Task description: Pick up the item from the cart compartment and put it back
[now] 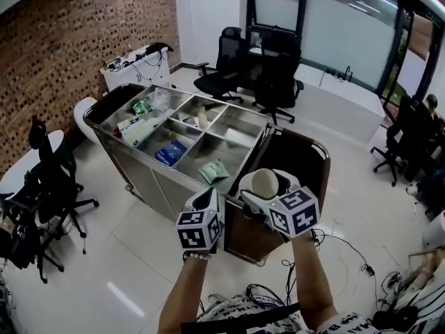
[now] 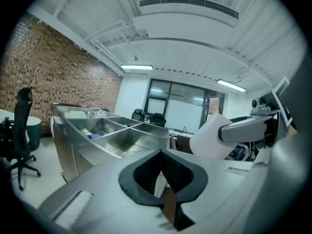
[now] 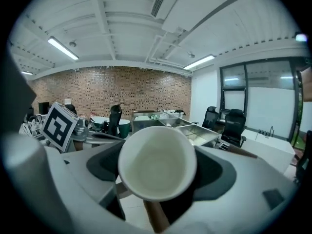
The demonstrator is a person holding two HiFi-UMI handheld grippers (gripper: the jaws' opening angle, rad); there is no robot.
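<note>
While the right gripper [image 1: 266, 191] pinches the white paper cup [image 3: 157, 162], the put-back step is in hand.
Cup held out of the cart [image 1: 146, 179], near its brown end panel and short of the steel compartments, mouth facing back along the jaws. Left gripper [image 2: 163, 178] pressed together, empty. Next, as I judge: carry cup over a compartment, lower, release. Which compartment, I cannot tell.

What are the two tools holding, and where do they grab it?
The right tool grips a white paper cup by its side walls, open mouth facing back at the tool. The left tool holds nothing.
</note>
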